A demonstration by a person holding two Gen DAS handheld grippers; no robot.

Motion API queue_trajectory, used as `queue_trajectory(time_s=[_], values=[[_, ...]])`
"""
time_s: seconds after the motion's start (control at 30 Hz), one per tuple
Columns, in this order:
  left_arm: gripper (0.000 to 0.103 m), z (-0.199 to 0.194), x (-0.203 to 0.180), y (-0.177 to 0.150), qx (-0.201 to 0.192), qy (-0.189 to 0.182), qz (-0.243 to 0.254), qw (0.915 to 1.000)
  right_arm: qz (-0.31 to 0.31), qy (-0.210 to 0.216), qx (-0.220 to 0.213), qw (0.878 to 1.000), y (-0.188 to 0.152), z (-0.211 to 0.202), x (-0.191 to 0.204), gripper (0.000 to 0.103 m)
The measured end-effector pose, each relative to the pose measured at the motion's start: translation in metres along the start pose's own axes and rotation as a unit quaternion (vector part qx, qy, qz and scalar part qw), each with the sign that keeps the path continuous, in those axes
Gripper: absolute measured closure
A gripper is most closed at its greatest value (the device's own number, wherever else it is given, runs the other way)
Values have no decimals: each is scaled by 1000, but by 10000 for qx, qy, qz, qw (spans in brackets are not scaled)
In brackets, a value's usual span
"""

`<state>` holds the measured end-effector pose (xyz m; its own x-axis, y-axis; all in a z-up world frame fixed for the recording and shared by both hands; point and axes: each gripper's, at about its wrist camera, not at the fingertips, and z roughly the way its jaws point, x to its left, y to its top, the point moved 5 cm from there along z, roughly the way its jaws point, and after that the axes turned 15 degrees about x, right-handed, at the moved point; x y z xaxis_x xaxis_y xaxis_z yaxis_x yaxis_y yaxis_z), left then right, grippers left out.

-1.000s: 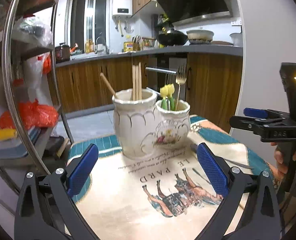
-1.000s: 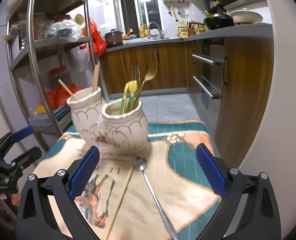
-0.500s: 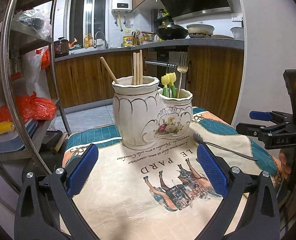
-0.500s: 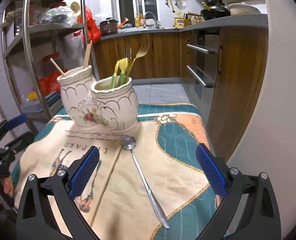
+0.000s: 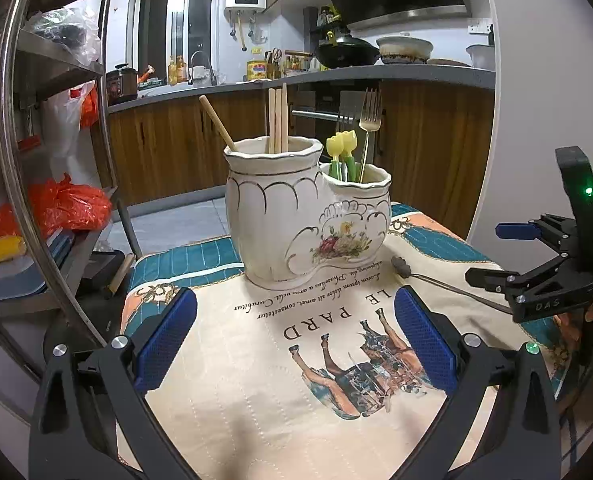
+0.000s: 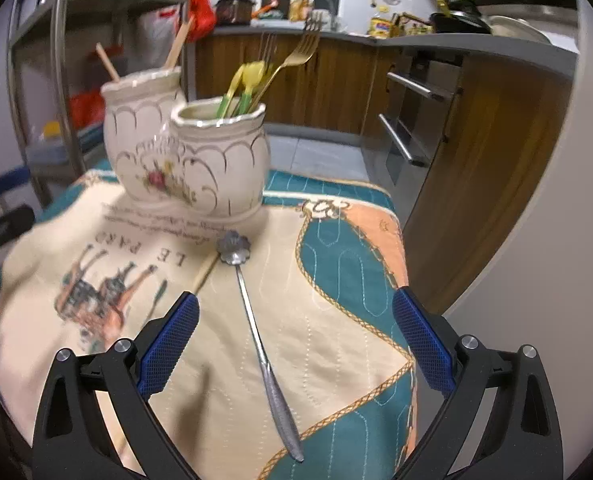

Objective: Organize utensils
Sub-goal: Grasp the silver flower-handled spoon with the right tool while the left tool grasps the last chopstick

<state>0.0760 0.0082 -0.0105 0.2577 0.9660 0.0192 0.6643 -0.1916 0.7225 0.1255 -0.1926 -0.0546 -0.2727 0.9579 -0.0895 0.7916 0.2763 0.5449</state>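
Note:
A white double ceramic utensil holder (image 5: 296,216) stands on a printed table mat (image 5: 256,380). Its tall pot holds wooden chopsticks (image 5: 277,116); its low pot holds a gold fork (image 5: 368,120) and yellow-tipped picks (image 5: 342,148). It also shows in the right wrist view (image 6: 188,152). A silver spoon (image 6: 252,320) with a flower-shaped bowl lies on the mat in front of the holder, handle toward my right gripper (image 6: 296,348), which is open and just above it. My left gripper (image 5: 296,340) is open and empty, short of the holder. The right gripper also shows at the right of the left wrist view (image 5: 536,256).
A metal shelf rack (image 5: 28,160) with bags and trays stands left of the table. Wooden kitchen cabinets (image 6: 476,120) and an oven are behind and to the right. The mat's right edge (image 6: 400,240) drops off the table. A thin wooden stick (image 6: 204,276) lies by the spoon bowl.
Both grippers have moved closer to the table and holder. The right gripper has dropped lower over the spoon, whose handle now lies between its fingers. Both stay open.

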Motion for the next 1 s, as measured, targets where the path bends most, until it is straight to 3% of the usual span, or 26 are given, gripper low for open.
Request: queue_trajectory(time_s=[0.17, 0.23, 0.3, 0.4, 0.7, 1.0], values=[[6, 1, 0, 1, 28, 8, -6, 10000, -248, 208, 374, 9988, 3, 16, 8, 11], [6, 2, 0, 0, 35, 9, -5, 10000, -446, 266, 529, 9972, 5, 24, 14, 23], [6, 2, 1, 1, 48, 23, -4, 10000, -584, 261, 658, 9958, 8, 32, 18, 42], [6, 3, 1, 1, 48, 28, -4, 10000, -628, 524, 830, 9932, 12, 40, 21, 59], [6, 7, -7, 0, 173, 125, 138, 9997, -748, 1034, 956, 9872, 15, 43, 29, 96], [6, 29, -53, 0, 940, 43, 381, 9948, -502, 1106, 513, 9913, 2, 17, 12, 99]])
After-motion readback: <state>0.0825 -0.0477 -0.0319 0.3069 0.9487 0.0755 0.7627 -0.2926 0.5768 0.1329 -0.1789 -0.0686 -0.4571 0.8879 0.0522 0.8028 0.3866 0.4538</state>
